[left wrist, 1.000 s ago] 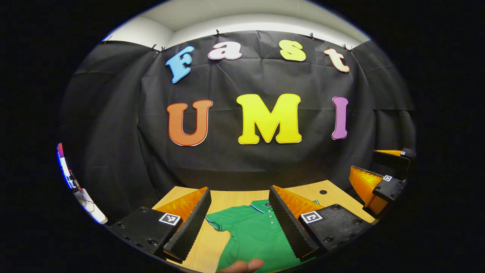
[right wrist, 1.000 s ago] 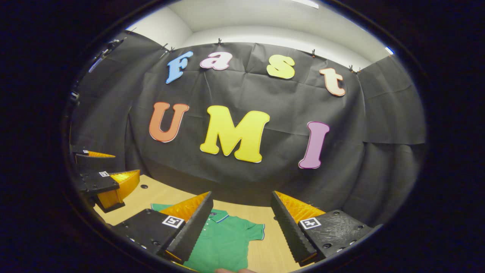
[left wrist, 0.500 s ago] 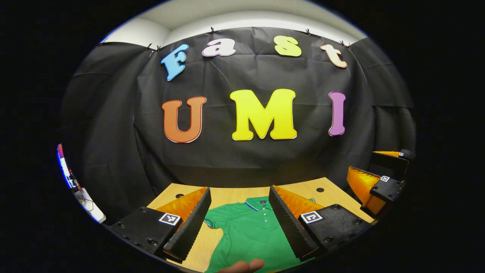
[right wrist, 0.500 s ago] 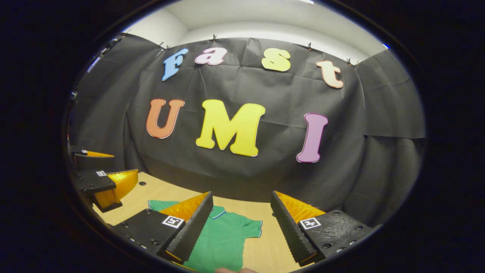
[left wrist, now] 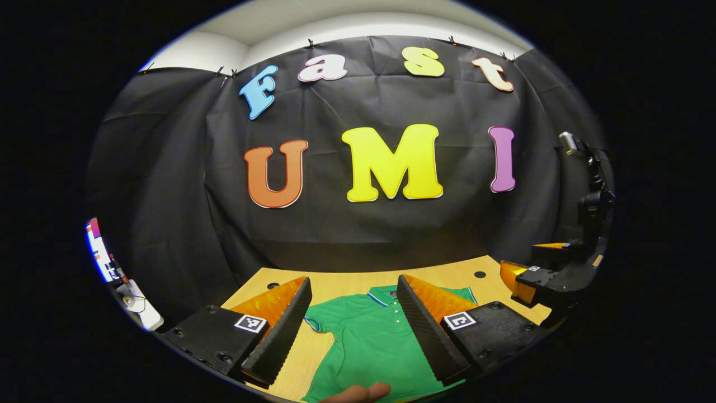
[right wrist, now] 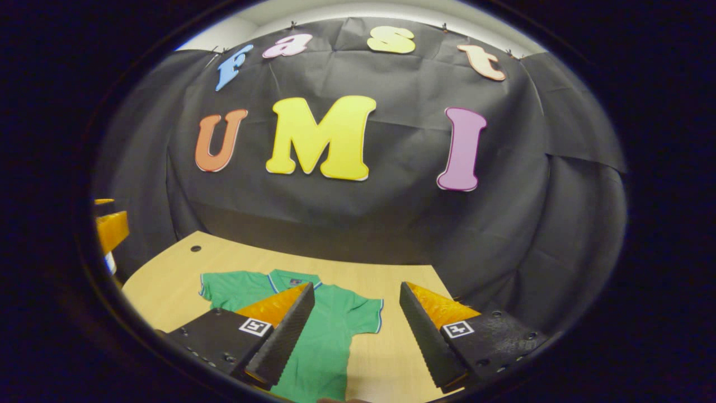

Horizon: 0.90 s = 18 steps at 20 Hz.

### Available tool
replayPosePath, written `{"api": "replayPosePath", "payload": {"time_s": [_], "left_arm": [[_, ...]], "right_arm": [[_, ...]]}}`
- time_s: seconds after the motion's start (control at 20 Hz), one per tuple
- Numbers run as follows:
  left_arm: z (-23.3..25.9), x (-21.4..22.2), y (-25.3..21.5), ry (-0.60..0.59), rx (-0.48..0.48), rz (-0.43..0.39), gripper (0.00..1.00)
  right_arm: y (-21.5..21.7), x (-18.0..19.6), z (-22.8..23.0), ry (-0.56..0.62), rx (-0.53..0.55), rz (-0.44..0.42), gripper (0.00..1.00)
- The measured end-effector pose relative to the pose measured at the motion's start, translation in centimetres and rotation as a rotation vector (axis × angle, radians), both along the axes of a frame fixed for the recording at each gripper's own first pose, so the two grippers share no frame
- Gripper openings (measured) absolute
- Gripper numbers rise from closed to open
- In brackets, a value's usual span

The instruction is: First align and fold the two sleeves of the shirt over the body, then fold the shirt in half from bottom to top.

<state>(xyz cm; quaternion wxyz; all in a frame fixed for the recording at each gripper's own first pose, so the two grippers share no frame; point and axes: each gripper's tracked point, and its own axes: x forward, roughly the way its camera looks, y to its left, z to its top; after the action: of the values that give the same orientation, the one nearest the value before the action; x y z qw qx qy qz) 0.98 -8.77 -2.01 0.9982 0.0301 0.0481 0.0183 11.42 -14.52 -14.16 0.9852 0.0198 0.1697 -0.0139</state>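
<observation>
Green shirt (left wrist: 372,341) lying flat, sleeves apparently unfolded, collar toward the table's (right wrist: 168,280) far edge; left gripper (left wrist: 352,330) and right gripper (right wrist: 355,333) hover above it, fingers spread, grasping nothing

Light wooden table (right wrist: 168,280) sits in front of the black wall, green polo shirt (right wrist: 330,336) spread flat on it, collar toward the wall.
</observation>
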Motion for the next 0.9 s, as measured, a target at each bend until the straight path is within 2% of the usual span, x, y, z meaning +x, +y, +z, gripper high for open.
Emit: {"api": "replayPosePath", "payload": {"time_s": [0.05,0.1,0.35,0.4,0.5,0.55,0.75,0.9], "left_arm": [[-0.3,-0.1,0.0,0.010,0.006,0.013,0.94],[-0.4,-0.2,-0.1,0.018,0.012,0.025,0.99],[-1.3,-0.5,-1.6,0.055,0.010,0.075,0.99],[-1.4,-0.4,-1.9,0.059,0.005,0.086,0.95],[-2.4,-0.4,-2.8,0.094,-0.007,0.105,0.99],[-2.6,-0.5,-3.1,0.105,-0.009,0.116,0.99],[-3.1,-1.0,-4.1,0.123,0.002,0.150,0.99],[-4.3,-1.5,-4.2,0.160,0.015,0.175,0.99]], "right_arm": [[-0.7,1.2,-1.2,0.017,-0.007,0.002,0.97],[-1.4,2.4,-2.3,0.035,-0.012,-0.001,0.95],[-3.8,7.8,-9.2,0.155,0.009,0.016,0.95],[-4.3,8.8,-10.7,0.181,0.009,0.016,0.95],[-4.9,10.5,-13.7,0.227,0.030,0.012,0.98],[-4.9,11.3,-15.6,0.256,0.036,0.020,0.95],[-4.7,13.8,-21.9,0.360,0.027,0.069,0.95],[-4.9,15.3,-25.7,0.444,0.056,0.050,0.90]]}}
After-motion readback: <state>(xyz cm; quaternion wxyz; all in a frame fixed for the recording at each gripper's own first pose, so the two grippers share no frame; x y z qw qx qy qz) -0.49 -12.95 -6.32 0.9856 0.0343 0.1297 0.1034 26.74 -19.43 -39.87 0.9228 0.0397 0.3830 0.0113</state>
